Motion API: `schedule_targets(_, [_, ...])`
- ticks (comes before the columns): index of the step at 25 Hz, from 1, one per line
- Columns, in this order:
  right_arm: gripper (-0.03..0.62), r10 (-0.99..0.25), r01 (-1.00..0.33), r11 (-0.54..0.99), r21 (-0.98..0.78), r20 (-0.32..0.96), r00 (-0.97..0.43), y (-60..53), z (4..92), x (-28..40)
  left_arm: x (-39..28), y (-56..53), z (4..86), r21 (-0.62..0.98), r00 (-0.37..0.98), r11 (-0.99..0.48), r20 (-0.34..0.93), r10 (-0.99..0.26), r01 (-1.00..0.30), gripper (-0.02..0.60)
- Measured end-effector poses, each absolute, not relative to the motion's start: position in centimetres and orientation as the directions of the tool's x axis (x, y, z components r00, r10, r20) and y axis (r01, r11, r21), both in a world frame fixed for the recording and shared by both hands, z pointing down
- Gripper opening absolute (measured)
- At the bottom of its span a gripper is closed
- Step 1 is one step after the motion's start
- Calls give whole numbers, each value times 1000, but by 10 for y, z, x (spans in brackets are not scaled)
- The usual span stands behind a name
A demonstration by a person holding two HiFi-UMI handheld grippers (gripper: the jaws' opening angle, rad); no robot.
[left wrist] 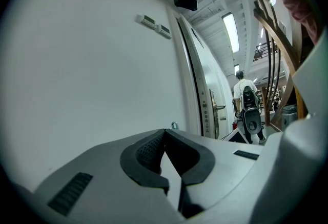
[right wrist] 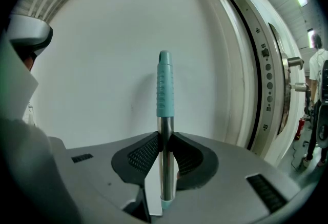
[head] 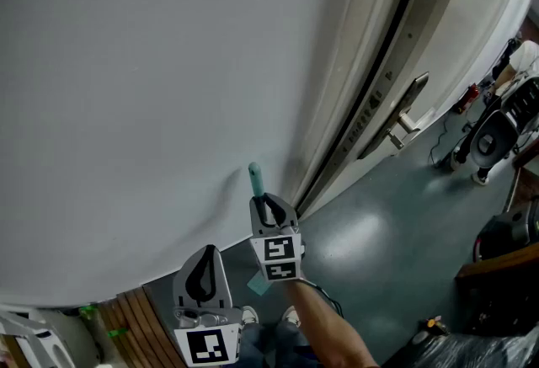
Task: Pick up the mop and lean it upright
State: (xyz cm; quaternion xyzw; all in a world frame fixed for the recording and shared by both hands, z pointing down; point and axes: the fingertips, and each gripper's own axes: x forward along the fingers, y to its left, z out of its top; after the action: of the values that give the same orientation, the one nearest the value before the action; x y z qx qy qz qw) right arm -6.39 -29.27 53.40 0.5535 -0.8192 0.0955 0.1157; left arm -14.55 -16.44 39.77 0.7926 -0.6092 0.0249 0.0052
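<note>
The mop (right wrist: 164, 89) is held upright by the right gripper (right wrist: 165, 154). Its pads are closed on the bare metal shaft, just under the teal grip, and the shaft is seen running straight down between them. The teal end is raised above the jaws and stands close against the white wall (head: 126, 105) (whether it touches the wall cannot be told). In the head view the same teal end (head: 255, 178) is seen poking up past the right gripper (head: 271, 215), near the spot where the wall meets the door frame (head: 354, 118).

The left gripper (left wrist: 165, 130) is held lower and to the left, apart from the mop. Its jaw tips are brought together and nothing is caught between them. In the head view it (head: 202, 274) is placed beside wooden slats (head: 135, 316).

A door (head: 472, 4) with a lever handle (head: 404, 109) is set to the right of the wall, above a dark grey floor (head: 370, 232). A person (left wrist: 241, 89) in a white top is seen far off in the left gripper view.
</note>
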Motion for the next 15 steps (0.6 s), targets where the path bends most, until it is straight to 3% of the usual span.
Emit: schedule_targets(15, [95,-876,-922,385,-22,304,-373,-298,536,-75,-154,-163,398,-27,249,-251,48,-967,-968,12])
